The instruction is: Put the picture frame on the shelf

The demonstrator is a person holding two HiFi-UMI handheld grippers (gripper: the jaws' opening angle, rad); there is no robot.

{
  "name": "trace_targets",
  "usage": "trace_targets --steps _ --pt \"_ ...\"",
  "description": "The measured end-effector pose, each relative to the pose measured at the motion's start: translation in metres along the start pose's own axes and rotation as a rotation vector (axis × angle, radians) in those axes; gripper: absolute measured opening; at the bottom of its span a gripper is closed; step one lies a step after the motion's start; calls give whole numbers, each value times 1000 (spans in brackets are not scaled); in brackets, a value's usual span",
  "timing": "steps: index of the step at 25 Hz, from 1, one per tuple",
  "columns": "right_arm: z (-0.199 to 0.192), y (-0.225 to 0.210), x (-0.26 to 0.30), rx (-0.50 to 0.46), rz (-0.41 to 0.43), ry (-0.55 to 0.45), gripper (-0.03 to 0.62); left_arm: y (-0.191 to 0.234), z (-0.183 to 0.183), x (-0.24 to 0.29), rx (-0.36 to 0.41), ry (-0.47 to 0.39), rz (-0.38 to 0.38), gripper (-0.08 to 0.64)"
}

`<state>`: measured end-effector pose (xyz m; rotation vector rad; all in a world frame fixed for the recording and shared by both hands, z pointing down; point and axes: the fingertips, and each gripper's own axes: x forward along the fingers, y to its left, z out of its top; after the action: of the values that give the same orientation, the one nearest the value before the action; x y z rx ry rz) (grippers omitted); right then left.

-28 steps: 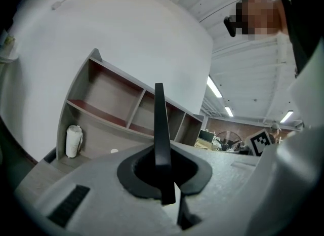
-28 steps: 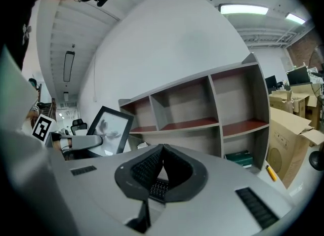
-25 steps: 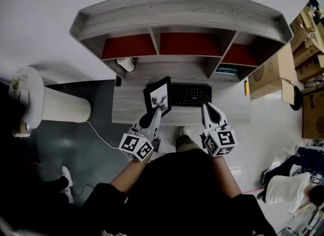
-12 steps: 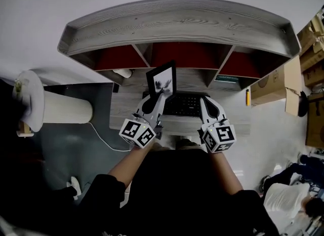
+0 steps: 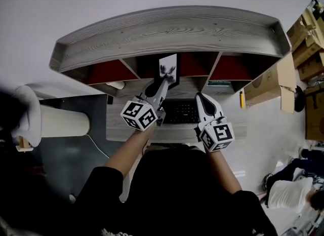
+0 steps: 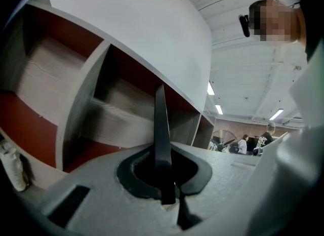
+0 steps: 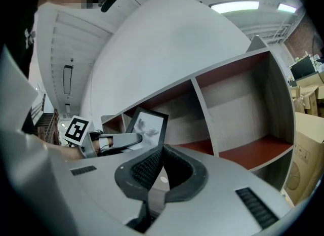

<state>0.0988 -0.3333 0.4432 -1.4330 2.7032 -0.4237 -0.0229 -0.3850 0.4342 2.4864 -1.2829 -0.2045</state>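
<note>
The black picture frame with a pale print is held upright in front of the middle compartment of the grey shelf, which has red back panels. My left gripper is shut on the frame's lower edge. In the left gripper view the frame shows edge-on, clamped between the jaws of the left gripper, with the shelf compartments close behind it. My right gripper hovers over the desk to the right, shut and holding nothing. From the right gripper the frame appears at the left.
A black keyboard lies on the desk under the shelf. A white object sits below the left compartment and a yellow item at the desk's right. Cardboard boxes stand at the right, a white ribbed cylinder at the left.
My left gripper has lifted the frame from above the keyboard up and forward to the shelf's middle compartment. The right gripper has followed slightly upward.
</note>
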Motion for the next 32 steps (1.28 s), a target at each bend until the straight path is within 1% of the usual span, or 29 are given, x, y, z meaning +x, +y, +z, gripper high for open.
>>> trace_targets --steps 3,5,9,12,18,22,24,28,32 --pt "4 -9 6 -15 -18 -5 12 1 -1 26 28 13 -24 29" --pt "1 -15 10 -21 -33 9 12 1 -5 39 50 33 -31 29" --pt "-3 -23 15 -37 -52 27 12 4 -11 57 14 38 -43 29" --pt "-5 -27 15 -35 -60 35 12 5 -10 71 1 37 -51 29" --pt "-11 -40 12 -17 -87 43 12 9 -10 97 -19 78 -42 31" --pt "-14 -51 9 4 -109 43 12 4 -10 110 10 108 -56 31" --pt "-14 -53 8 7 -114 41 12 4 -11 114 18 118 -52 32" --pt "-15 -54 7 10 -115 41 12 10 -14 120 38 141 -21 69" --pt "-17 -55 6 11 -115 46 12 11 -16 127 87 171 8 105"
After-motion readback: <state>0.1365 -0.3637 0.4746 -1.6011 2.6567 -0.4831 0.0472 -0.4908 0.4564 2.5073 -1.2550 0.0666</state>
